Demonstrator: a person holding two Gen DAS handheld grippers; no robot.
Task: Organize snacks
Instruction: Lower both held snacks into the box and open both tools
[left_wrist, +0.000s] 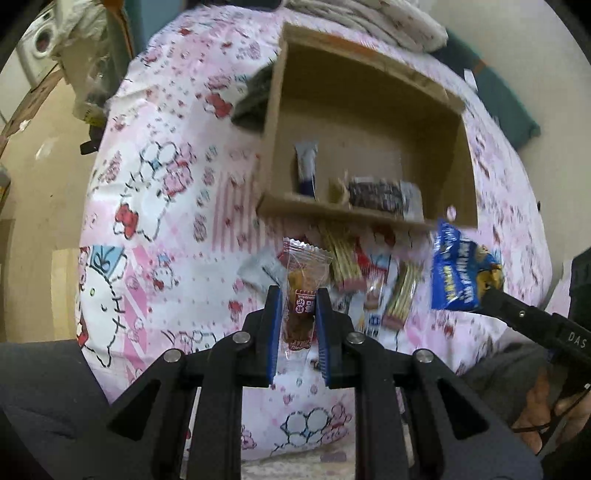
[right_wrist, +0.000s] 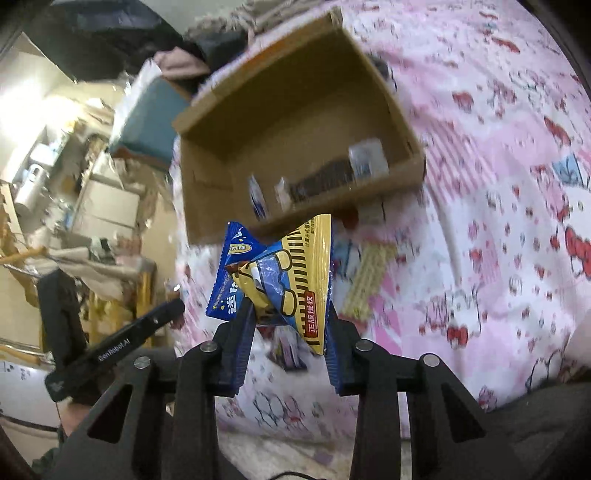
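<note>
We're mid-carry w/ both hands, each holding one snack, box ahead at 12 o'clock.

Left hand-held gripper (left_wrist: 297, 295): jaws narrow, clamped on a clear packet (left_wrist: 305, 284) w/ a brown snack and red label inside. Packet stands upright between the blue pads, top seal poking out toward 12. We judge it's pinched low so the body hangs free and can drop clean into the box. Gripper tips steeply down at the bed (left_wrist: 155, 192).

Loose pile (left_wrist: 369, 280) of wrappers lies on the bed just below the box's near wall, at 1 o'clock of the left gripper; these are yet to be sorted.

Box (left_wrist: 373, 218), cardboard, open top, sits on the bed; a few snacks already lie along its near wall. Probably the collecting spot.

Right hand-held gripper (right_wrist: 290, 321): jaws partly closed, gripping a blue-yellow bag (right_wrist: 284, 280), crumpled at the pinch. Bag is off the bed, near the box's near edge at 12. Gripper angled down, less steep than the left. Left view shows it entering at 3 o'clock.
</note>
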